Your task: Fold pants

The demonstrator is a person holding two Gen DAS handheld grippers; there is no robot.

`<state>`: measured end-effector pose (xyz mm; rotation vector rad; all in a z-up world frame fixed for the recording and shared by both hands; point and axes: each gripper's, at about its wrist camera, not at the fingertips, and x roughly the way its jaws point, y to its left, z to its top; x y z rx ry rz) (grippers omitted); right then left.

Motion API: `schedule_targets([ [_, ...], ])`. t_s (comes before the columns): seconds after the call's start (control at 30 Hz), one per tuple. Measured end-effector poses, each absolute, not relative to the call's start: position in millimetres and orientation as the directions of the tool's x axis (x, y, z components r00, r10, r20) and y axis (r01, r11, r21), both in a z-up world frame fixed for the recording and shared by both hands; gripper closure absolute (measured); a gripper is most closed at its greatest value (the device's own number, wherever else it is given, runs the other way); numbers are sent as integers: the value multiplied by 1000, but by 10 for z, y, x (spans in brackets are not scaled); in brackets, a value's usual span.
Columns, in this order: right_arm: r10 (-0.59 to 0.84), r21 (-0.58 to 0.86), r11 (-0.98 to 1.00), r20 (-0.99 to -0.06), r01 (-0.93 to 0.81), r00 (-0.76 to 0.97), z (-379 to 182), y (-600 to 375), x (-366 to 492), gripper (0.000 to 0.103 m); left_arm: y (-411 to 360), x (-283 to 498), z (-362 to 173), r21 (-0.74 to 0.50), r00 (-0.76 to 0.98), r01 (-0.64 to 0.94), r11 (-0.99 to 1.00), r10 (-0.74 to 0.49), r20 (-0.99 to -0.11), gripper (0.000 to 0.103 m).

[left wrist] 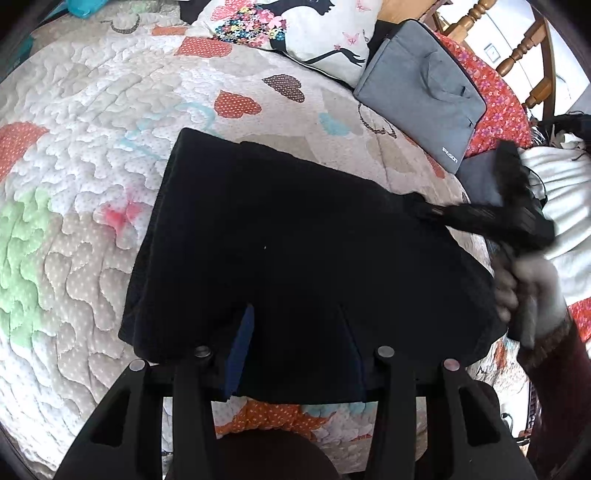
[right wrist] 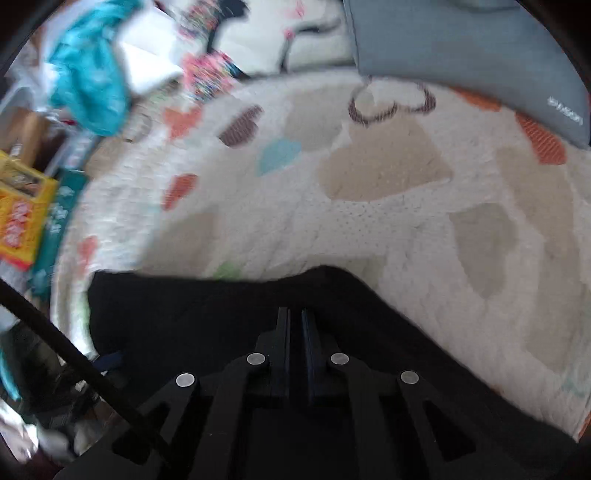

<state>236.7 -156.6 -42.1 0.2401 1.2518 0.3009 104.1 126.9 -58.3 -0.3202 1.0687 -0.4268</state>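
The black pants (left wrist: 280,236) lie folded on the quilted bedspread (left wrist: 85,155), filling the middle of the left wrist view. My left gripper (left wrist: 295,325) is open, its fingers spread over the near edge of the pants. My right gripper (left wrist: 417,210) reaches in from the right onto the pants' right edge, blurred. In the right wrist view the right gripper (right wrist: 295,325) has its fingers nearly together over the black pants (right wrist: 207,325). Whether fabric is pinched between them I cannot tell.
A grey laptop bag (left wrist: 421,92) lies at the far right of the bed, also in the right wrist view (right wrist: 480,48). A white printed pillow (left wrist: 295,29) lies behind. Teal cloth (right wrist: 88,85) and a yellow box (right wrist: 18,218) sit off the bed's left side.
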Motion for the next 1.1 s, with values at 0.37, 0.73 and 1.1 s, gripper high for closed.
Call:
schedule_targets([
  [0.37,222,264,964,-838,15,499,170,-1645,2371,88,1398,876,-293,-544,406,209,813,-578,-707,59],
  [0.73,502,507,859,-808,-69,307,-184,-1309,1105,61,1771,1749,-558,-677,409,-40,735,-606,-682,54],
  [1.1,502,550,835,-758,-6,416,-160,-1537,713,57,1792,1522,-102,-640,458,6,768,-571,-681,54],
])
